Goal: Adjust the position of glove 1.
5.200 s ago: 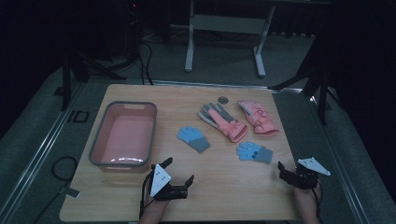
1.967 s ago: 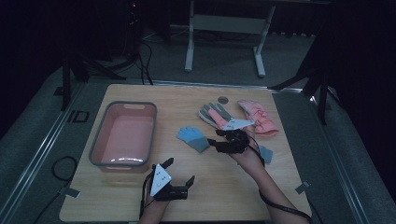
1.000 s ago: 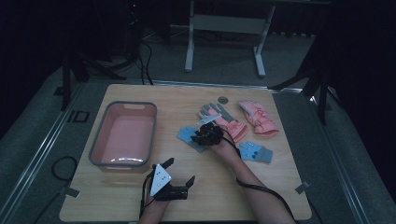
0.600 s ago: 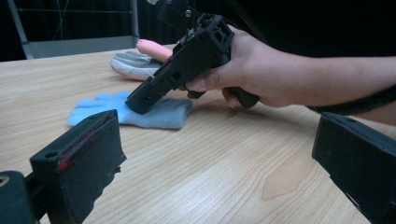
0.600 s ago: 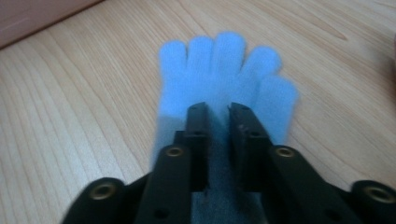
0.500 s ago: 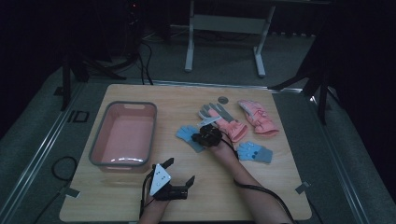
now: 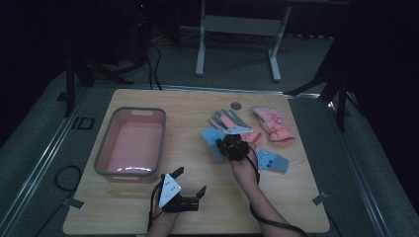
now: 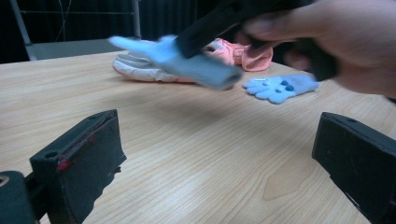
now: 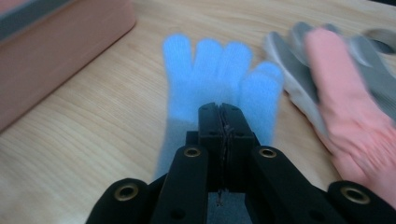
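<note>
Right tool newly clamped on blue glove, lifted in left gripper view, left tool apart, idle.

The right gripper, arm stretched forward, has its fingers pinched together; the left gripper gapes wide.

A pink tub is sitting at the table's left side, while a grey-and-pink glove, a pink glove and a second blue glove are lying to its right.
</note>
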### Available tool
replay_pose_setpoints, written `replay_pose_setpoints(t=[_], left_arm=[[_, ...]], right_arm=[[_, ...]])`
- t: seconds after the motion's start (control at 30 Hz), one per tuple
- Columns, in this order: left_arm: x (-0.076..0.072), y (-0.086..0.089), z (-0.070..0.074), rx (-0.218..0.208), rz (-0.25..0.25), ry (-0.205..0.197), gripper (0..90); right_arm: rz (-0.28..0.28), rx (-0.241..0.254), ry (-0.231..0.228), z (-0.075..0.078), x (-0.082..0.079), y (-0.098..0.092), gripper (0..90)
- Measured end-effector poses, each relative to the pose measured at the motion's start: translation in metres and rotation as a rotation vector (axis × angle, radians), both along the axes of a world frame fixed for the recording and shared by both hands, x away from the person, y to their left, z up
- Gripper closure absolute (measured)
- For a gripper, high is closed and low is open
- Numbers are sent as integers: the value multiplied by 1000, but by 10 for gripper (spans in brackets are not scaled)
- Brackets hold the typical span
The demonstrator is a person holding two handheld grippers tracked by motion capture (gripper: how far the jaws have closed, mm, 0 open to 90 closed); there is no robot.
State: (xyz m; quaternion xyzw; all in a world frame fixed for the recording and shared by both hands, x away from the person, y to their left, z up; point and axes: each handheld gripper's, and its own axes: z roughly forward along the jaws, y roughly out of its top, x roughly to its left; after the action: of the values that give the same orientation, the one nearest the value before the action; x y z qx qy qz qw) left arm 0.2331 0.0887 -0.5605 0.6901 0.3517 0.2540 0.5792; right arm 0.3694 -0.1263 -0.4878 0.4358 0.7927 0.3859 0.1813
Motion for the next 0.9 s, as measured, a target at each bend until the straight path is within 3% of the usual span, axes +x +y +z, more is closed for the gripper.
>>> replay_pose_setpoints(t=[0.17, 0.33, 0.4, 0.63, 0.77, 0.9], left_arm=[[0, 0, 0, 3, 2, -1, 19], [0, 0, 0, 3, 2, 0, 19], [0, 0, 0, 3, 3, -3, 19], [0, -1, 0, 10, -2, 1, 19], [0, -1, 0, 13, -5, -2, 19], [0, -1, 0, 14, -6, -1, 19]], right_arm=[[-94, -3, -1, -1, -31, -9, 884], [-146, -4, 14, -8, -51, -13, 884], [-191, 23, 31, -14, -60, -19, 885], [-295, 45, 83, -35, -65, -25, 884], [-300, 18, 115, -52, -62, -22, 883], [-309, 28, 122, -62, -61, -21, 877]])
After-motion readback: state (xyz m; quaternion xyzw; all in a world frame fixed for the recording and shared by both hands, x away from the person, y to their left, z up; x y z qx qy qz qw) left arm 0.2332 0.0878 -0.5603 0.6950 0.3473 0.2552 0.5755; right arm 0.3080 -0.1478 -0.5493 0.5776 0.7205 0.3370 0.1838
